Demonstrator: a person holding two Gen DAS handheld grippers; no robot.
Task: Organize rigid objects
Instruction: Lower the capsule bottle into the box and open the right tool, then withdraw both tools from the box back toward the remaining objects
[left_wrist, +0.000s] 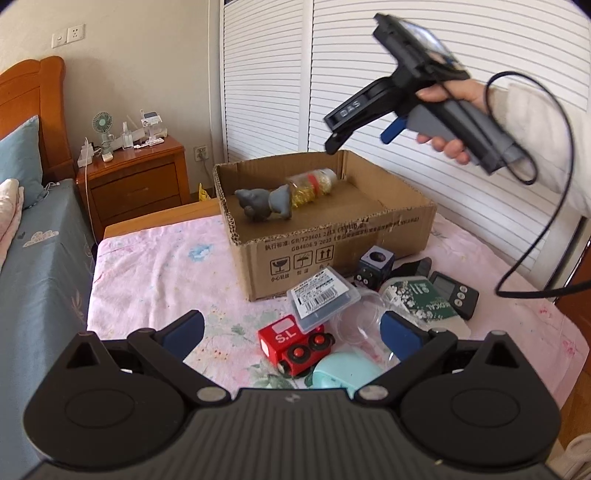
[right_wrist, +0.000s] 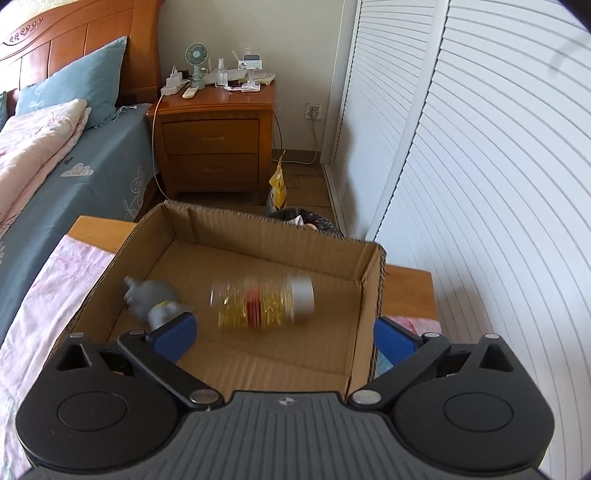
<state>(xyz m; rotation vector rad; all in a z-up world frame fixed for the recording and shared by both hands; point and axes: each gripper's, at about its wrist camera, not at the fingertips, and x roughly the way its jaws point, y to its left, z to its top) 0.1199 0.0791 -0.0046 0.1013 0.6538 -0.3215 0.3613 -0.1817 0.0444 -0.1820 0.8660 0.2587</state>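
Inside the corrugated cardboard box (right_wrist: 258, 236) a clear ribbed plastic jar (right_wrist: 262, 297) of yellow pieces lies on its side, blurred, beside a matte grey figurine (right_wrist: 151, 295). The right gripper (right_wrist: 284, 334) gapes empty above it. The left gripper (left_wrist: 291, 328), also spread empty, hovers over a glossy red toy train (left_wrist: 291, 341) on the pink floral sheet (left_wrist: 159, 273).

My grippers (left_wrist: 291, 334) were black, with ribbed grey housings, blue pads (left_wrist: 186, 330) and silver pivot screws (left_wrist: 211, 394). The right gripper (left_wrist: 364, 138) bore white "DAS" lettering and a looping black cable (left_wrist: 554, 199); my sleeve (left_wrist: 546, 129) was white.
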